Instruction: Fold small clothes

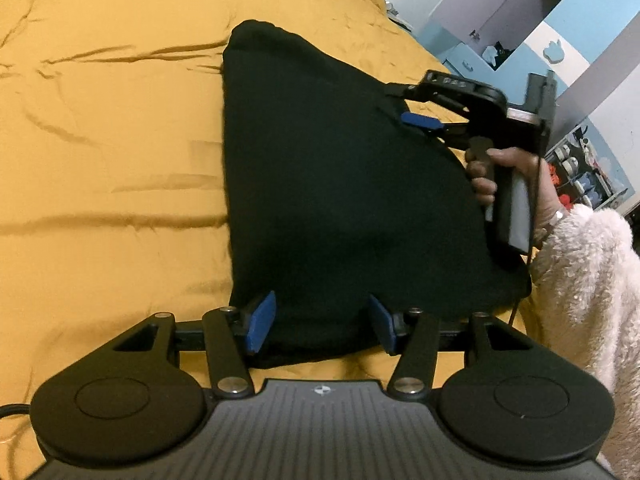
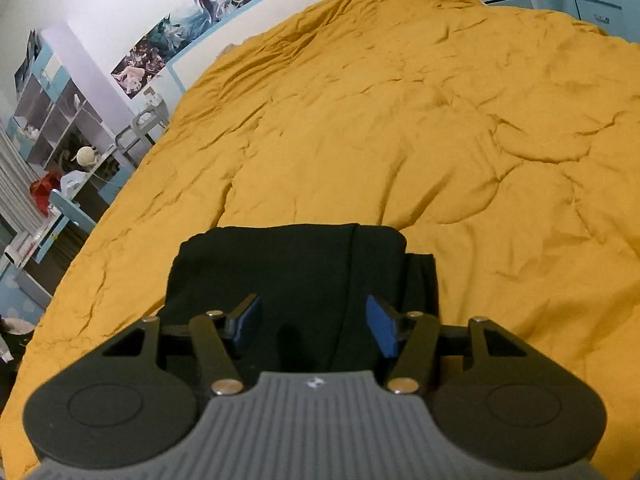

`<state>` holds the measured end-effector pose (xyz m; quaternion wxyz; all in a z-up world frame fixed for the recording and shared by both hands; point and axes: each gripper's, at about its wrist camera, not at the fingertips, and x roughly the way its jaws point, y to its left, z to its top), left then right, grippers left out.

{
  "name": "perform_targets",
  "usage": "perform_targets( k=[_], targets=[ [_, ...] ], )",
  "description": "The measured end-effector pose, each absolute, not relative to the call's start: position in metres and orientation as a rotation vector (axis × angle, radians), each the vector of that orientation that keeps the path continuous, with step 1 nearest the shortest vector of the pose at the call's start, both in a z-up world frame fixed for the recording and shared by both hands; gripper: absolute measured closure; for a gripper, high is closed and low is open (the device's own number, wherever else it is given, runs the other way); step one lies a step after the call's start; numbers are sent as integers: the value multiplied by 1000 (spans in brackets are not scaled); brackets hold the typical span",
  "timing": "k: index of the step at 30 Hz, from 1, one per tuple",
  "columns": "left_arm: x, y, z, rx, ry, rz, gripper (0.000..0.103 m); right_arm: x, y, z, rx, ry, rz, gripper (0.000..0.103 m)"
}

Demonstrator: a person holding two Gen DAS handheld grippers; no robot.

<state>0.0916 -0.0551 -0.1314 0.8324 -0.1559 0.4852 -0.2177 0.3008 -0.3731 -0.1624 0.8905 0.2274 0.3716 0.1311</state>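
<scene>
— Where does the black garment (image 1: 340,184) lie now?

— On the yellow bedspread (image 1: 100,160), near the bed's near edge, already doubled over; in the right wrist view we see one layer lapping another, with a narrower strip (image 2: 420,280) showing at its right side.

— And our left hand-held gripper (image 1: 320,322)?

— Released. Its blue pads (image 1: 262,322) stand apart over the garment's near hem, with cloth below them but nothing pinched. We judge it sits there because that hem is the next edge to lift or press flat.

— The right hand-held gripper (image 2: 314,326)?

— Also released, its pads spread above the folded cloth. From the left wrist view we see it reaching in from the garment's right edge (image 1: 416,120), a hand (image 1: 516,184) in a fluffy white sleeve (image 1: 584,280) around its handle.

— Why both so low and close?

— We think the fold is laid and let go, so both hover to tidy it or take the next fold. The dark cloth hides its creases, so we cannot tell how many folds remain.
</scene>
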Motion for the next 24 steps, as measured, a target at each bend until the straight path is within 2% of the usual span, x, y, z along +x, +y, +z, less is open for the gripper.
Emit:
perform_targets(
  k=[2, 5, 10, 14, 24],
  targets=[
    [92, -48, -122, -354, 1033, -471, 42, 298, -380, -154, 491, 765, 295, 46],
    [86, -25, -107, -417, 975, -457, 40, 289, -405, -142, 550, 728, 328, 30],
    [90, 18, -125, -615, 1029, -409, 40, 287, -457, -145, 632, 742, 319, 26],
    [95, 19, -150, -706, 1103, -431, 40, 298, -479, -173, 793, 849, 372, 26],
    [119, 0, -169, -780, 1153, -518, 39, 321, -456, -200, 831, 915, 462, 24]
  ],
)
